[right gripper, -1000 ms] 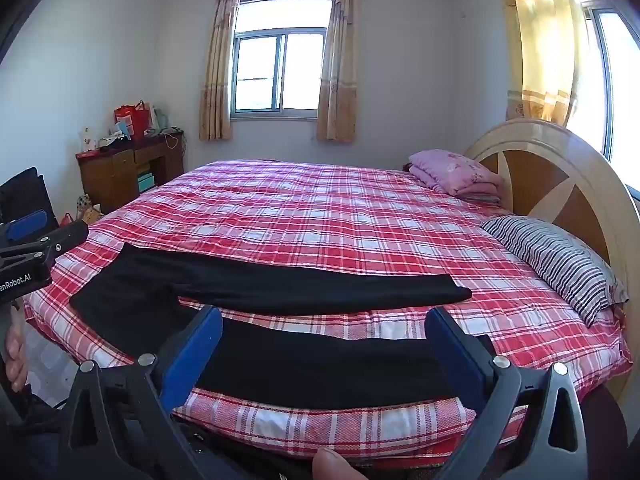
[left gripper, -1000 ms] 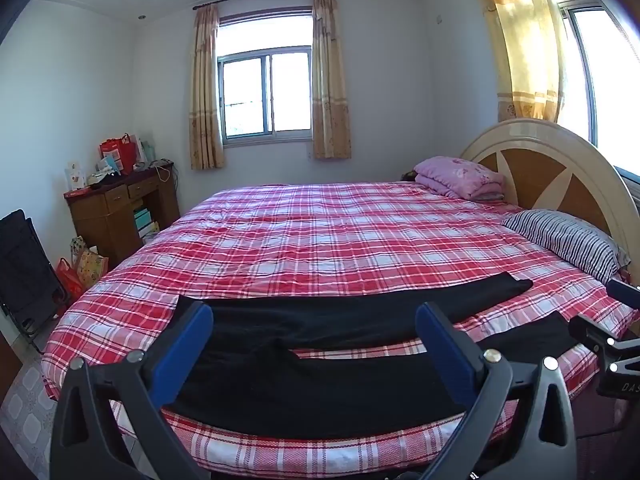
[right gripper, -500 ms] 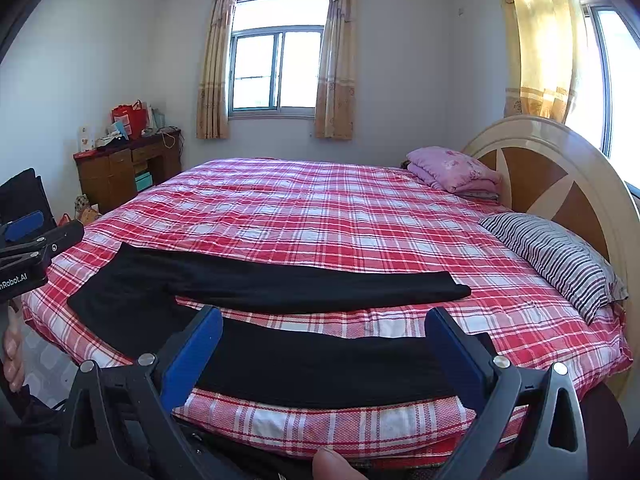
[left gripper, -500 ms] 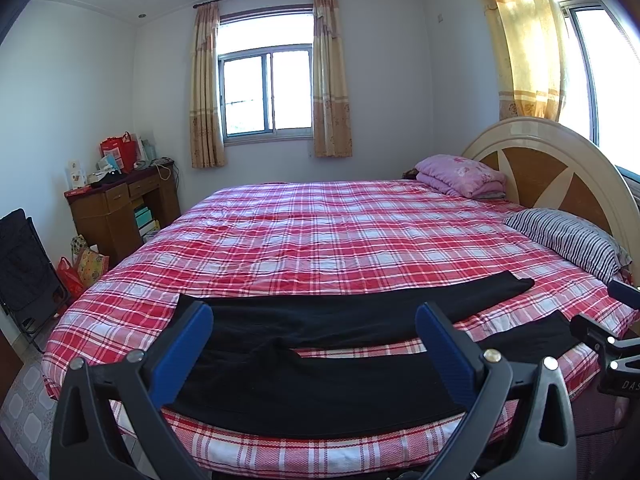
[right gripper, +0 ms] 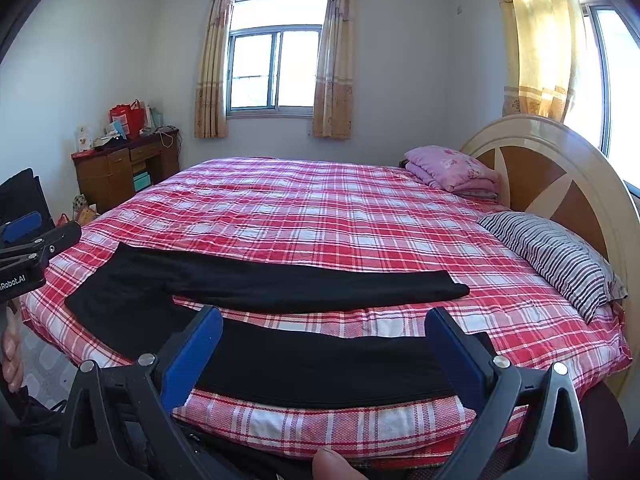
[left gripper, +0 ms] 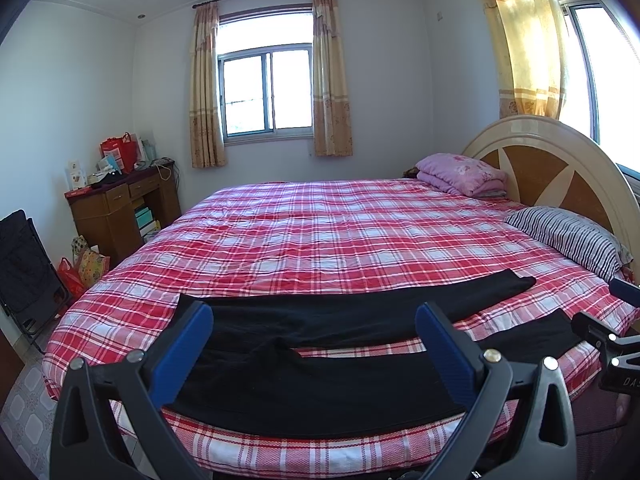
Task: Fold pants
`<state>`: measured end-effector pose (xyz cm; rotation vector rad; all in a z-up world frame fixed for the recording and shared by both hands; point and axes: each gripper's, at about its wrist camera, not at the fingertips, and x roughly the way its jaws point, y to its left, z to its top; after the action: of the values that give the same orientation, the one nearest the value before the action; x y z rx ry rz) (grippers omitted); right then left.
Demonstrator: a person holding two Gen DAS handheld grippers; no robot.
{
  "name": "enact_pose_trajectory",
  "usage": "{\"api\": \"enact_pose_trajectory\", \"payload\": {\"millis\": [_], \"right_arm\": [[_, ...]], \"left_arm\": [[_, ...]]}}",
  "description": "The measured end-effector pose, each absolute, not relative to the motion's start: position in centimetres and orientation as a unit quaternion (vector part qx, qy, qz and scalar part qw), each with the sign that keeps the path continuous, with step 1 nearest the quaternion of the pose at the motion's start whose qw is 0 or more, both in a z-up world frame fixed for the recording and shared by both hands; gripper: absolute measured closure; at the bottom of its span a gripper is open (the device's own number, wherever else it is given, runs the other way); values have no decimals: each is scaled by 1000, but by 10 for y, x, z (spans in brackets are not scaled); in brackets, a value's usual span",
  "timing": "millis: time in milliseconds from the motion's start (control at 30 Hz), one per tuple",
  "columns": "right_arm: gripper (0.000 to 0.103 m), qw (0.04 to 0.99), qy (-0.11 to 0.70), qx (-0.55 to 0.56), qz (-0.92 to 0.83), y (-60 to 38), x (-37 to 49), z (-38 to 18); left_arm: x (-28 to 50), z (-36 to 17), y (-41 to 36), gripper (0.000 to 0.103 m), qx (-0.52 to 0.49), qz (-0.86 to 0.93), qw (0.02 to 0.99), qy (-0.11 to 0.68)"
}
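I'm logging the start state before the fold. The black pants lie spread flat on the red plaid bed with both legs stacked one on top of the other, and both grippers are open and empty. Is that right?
Not quite. The black pants do lie flat on the red plaid bed, but the legs are apart, with a strip of plaid showing between them, as the right wrist view shows. The left gripper and right gripper are open and empty.

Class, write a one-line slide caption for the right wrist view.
Open right claw hovers before black pants spread flat on a red plaid bed.
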<state>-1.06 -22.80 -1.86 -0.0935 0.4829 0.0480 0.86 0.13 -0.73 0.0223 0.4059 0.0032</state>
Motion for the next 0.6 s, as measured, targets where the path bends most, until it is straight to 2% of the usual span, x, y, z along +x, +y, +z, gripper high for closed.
{"api": "enact_pose_trajectory", "payload": {"millis": [600], "right_arm": [[1, 969, 240, -46, 24, -228, -10, -17]], "left_arm": [[7, -9, 1, 0, 13, 2, 979, 202]]}}
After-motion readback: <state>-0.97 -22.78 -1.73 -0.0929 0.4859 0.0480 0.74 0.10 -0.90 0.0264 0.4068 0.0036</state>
